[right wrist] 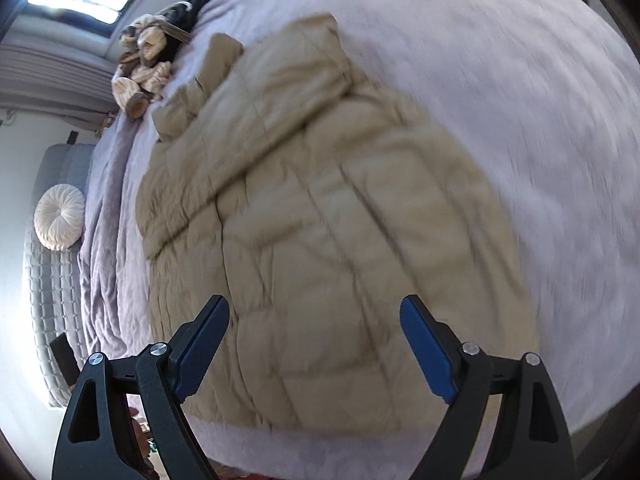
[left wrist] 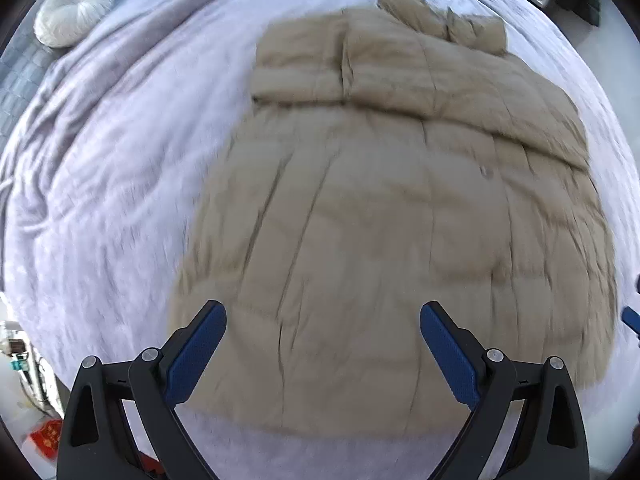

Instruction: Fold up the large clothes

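Observation:
A large tan quilted coat (left wrist: 392, 216) lies spread flat on a lilac bedspread (left wrist: 112, 184), sleeves folded across its upper part and the hood at the far end. My left gripper (left wrist: 322, 312) is open and empty, hovering above the coat's near hem. In the right wrist view the same coat (right wrist: 320, 220) lies diagonally on the bedspread (right wrist: 540, 120). My right gripper (right wrist: 314, 304) is open and empty, above the coat's lower part. A blue tip of the right gripper shows at the left wrist view's right edge (left wrist: 632, 318).
A round white cushion (left wrist: 74, 10) sits at the far left on a grey quilted headboard; it also shows in the right wrist view (right wrist: 60, 216). A heap of plush toys (right wrist: 148, 64) lies at the bed's far end. A red item (left wrist: 48, 436) lies on the floor.

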### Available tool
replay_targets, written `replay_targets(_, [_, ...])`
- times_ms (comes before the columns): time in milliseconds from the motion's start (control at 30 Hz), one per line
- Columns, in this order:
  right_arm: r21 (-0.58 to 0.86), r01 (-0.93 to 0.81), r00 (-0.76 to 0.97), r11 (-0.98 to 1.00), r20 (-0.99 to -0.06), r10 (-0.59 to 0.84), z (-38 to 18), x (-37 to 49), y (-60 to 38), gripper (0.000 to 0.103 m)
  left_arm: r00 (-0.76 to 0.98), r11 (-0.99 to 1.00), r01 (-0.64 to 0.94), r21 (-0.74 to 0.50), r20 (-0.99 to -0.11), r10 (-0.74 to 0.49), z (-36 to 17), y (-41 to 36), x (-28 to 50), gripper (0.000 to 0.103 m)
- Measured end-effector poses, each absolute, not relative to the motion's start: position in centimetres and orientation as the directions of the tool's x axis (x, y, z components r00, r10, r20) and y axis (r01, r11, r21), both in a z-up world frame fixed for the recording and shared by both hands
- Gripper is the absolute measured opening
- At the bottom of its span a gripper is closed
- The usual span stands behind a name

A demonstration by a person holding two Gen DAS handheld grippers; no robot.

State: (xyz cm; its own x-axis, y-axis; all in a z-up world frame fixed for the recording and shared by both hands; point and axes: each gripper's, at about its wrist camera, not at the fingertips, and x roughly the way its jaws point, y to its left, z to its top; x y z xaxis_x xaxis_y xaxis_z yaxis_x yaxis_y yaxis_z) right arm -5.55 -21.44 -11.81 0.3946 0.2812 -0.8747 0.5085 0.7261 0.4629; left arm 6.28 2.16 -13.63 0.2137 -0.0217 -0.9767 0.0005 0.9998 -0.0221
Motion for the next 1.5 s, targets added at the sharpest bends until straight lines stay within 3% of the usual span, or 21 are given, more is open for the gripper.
replay_targets(567, [0.494,0.59,0.408,0.639,-0.865,0.292,-13.5,-13.1,-16.7,0.089,0.117,0.996,-0.056,-0.064,-0.991,-0.057,-16.4,9.1,-1.5,0.098])
replay_targets(933, [0.533,0.705,0.402,0.468,-0.844,0.355,-17.1,-17.5,-18.8,0.089,0.078,0.856,-0.323,-0.404,-0.913,-0.401,-21.9,15.0,-4.9,0.098])
replay_targets(1100, [0.568,0.721,0.439,0.397,-0.818,0.372,-18.5,-19.0,-19.6,0.089,0.12,0.782,-0.347,-0.517,-0.852,-0.51,-23.3,13.7,-3.6,0.098])
replay_targets(1267, [0.603,0.73,0.489,0.322,-0.79,0.37,-19.8,-19.3,-20.8,0.089,0.15,0.752,-0.331,-0.569,-0.819,-0.554,-23.4,12.5,-0.9,0.098])
replay_targets(1500, [0.659,0.718,0.565,0.223,-0.74,0.365,-22.1,-18.2,-22.7,0.089,0.132,0.778,-0.329,-0.536,-0.841,-0.524,-24.3,11.8,0.5,0.098])
